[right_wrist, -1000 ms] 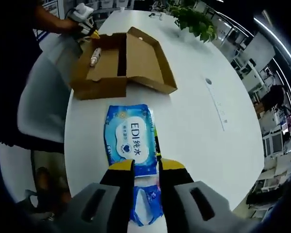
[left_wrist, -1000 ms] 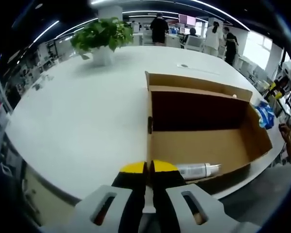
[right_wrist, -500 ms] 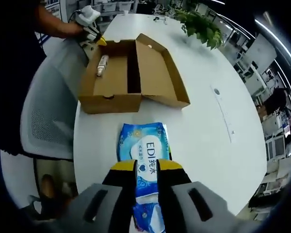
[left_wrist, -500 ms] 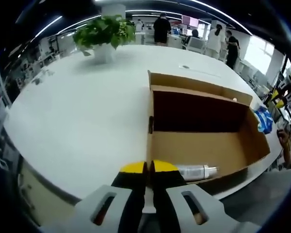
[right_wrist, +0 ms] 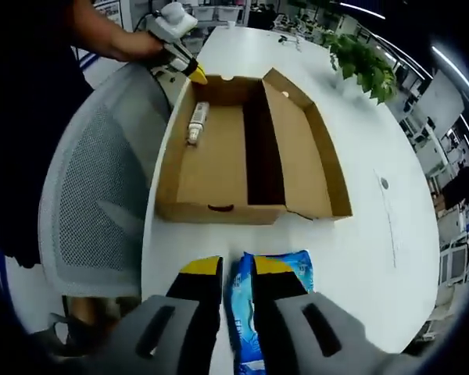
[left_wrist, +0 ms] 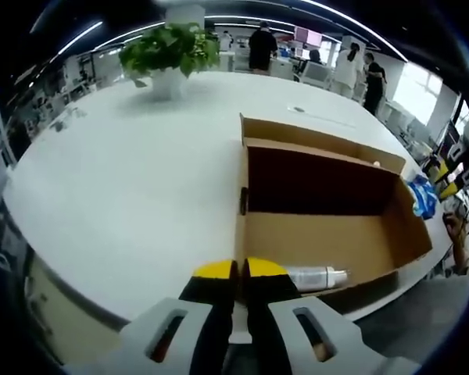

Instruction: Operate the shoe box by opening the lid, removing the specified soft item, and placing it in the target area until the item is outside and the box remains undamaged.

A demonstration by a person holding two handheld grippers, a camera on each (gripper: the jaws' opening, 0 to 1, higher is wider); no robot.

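Note:
An open cardboard shoe box [left_wrist: 320,234] [right_wrist: 219,168] lies on the white table [left_wrist: 125,172], its lid [right_wrist: 301,156] folded flat beside the tray. A white bottle [left_wrist: 316,276] [right_wrist: 197,123] rests inside. My left gripper [left_wrist: 239,270] is shut, its yellow tips at the box's near corner; it appears as the left gripper [right_wrist: 189,69] in a person's hand. A blue soft wipes pack [right_wrist: 270,305] [left_wrist: 422,195] lies on the table just outside the box's end. My right gripper [right_wrist: 238,269] hovers over it, jaws slightly open with the pack showing between them; it appears as the right gripper [left_wrist: 449,168] too.
A grey mesh chair [right_wrist: 94,195] stands against the table edge beside the box. A potted plant [left_wrist: 168,51] [right_wrist: 363,62] sits at the far side of the table. People stand in the office beyond. A person's arm [right_wrist: 113,39] reaches in.
The right gripper has moved forward toward the box while the wipes pack stayed on the table, sliding lower between its jaws. The left gripper and the box have barely moved.

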